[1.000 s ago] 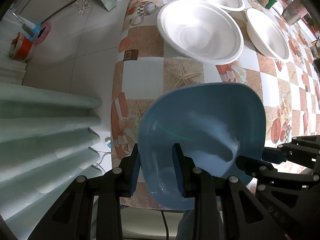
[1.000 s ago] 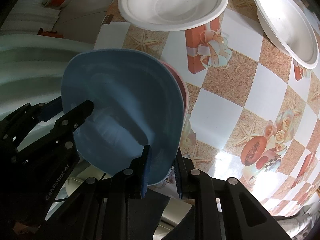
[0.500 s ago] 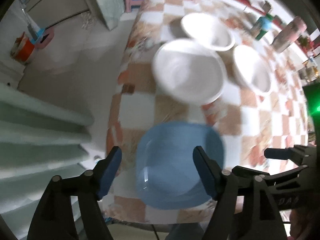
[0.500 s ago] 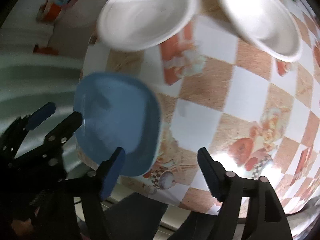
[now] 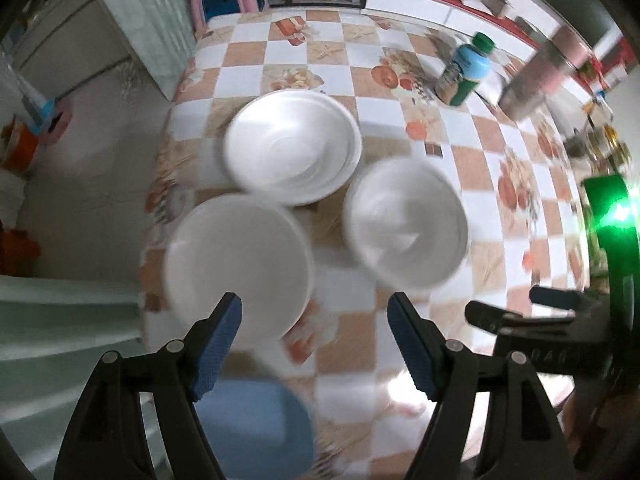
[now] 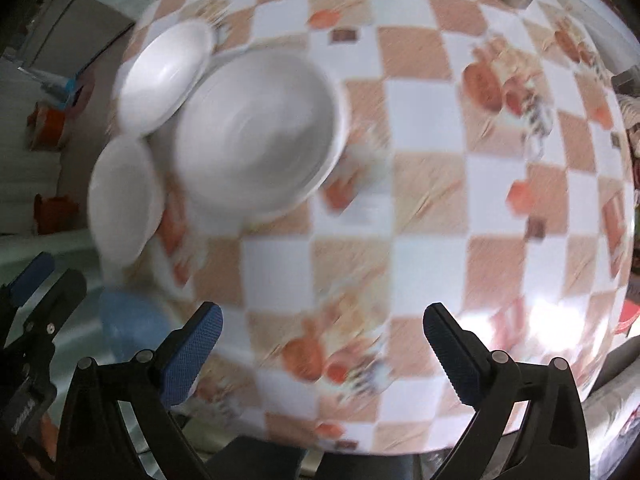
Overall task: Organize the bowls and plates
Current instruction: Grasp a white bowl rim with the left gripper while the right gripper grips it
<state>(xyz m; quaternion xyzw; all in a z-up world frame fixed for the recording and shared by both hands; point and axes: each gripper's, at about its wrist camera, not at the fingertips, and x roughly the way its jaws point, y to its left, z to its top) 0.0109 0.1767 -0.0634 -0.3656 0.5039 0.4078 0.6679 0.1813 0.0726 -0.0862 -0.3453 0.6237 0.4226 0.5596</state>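
Note:
A blue plate [image 5: 260, 428] lies on the near left corner of the checked table; it also shows in the right wrist view [image 6: 128, 328]. Three white bowls stand beyond it: a near left one [image 5: 240, 264], a far one [image 5: 294, 146] and a right one [image 5: 406, 224]. In the right wrist view the right bowl [image 6: 260, 136] is nearest, the other two [image 6: 164, 76] [image 6: 122, 200] lie left of it. My left gripper [image 5: 314, 308] is open and empty above the table. My right gripper [image 6: 320, 320] is open and empty, raised over the table's middle.
A green-capped bottle [image 5: 464, 70] and a metal cup [image 5: 536, 80] stand at the far right of the table [image 5: 500, 152]. Floor [image 5: 100, 152] and a pink stool [image 5: 224, 0] lie to the left. A pale green slatted chair [image 5: 60, 320] is at the near left.
Both grippers let go of the blue plate, which now rests on the table corner. Both opened wide, rose and pulled back, and the views now swing toward the white bowls.

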